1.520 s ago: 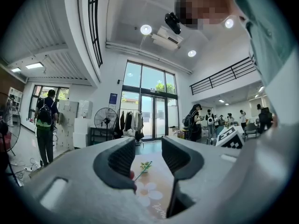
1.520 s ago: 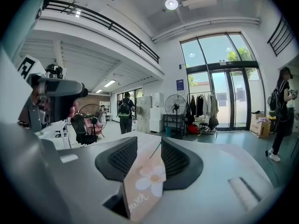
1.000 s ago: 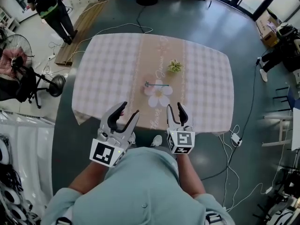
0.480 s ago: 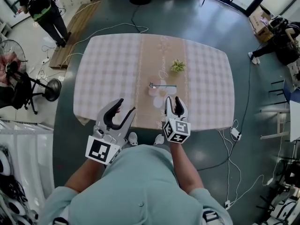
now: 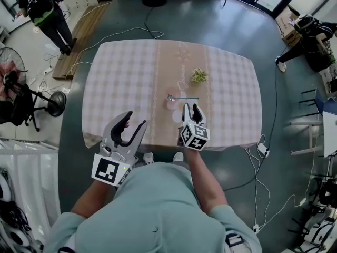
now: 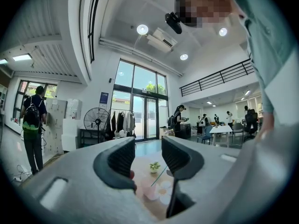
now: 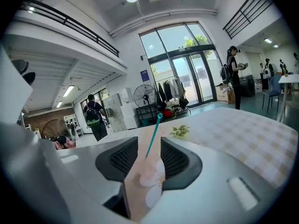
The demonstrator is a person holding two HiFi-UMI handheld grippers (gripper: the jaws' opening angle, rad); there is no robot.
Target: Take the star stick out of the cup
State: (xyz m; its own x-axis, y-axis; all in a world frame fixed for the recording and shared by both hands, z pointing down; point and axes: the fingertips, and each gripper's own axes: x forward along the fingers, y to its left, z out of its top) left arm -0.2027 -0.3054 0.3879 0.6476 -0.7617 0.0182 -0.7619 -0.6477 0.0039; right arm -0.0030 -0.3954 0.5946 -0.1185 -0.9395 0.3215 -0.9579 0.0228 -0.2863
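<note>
A translucent pink cup (image 5: 171, 104) stands on the flower print of the beige runner, mid-table (image 5: 121, 78). A thin teal star stick (image 5: 184, 97) leans out of it toward the right. My right gripper (image 5: 190, 108) is open just in front of the cup; in the right gripper view the stick (image 7: 153, 136) rises in the gap between the jaws of this gripper (image 7: 148, 148), untouched, and the cup is hidden. My left gripper (image 5: 134, 121) hangs open over the table's near edge, empty. The left gripper view shows the cup (image 6: 150, 192) and stick (image 6: 160, 175) beyond its own jaws (image 6: 148, 155).
A small green potted plant (image 5: 199, 76) sits on the runner behind the cup. A standing fan (image 5: 13, 83) and a person with a backpack (image 5: 45, 9) are off to the left. Cables trail on the floor (image 5: 263, 152) at the table's right.
My right gripper has moved forward over the table to the cup, so the stick now stands between its jaws. The left gripper has stayed near the table's front edge.
</note>
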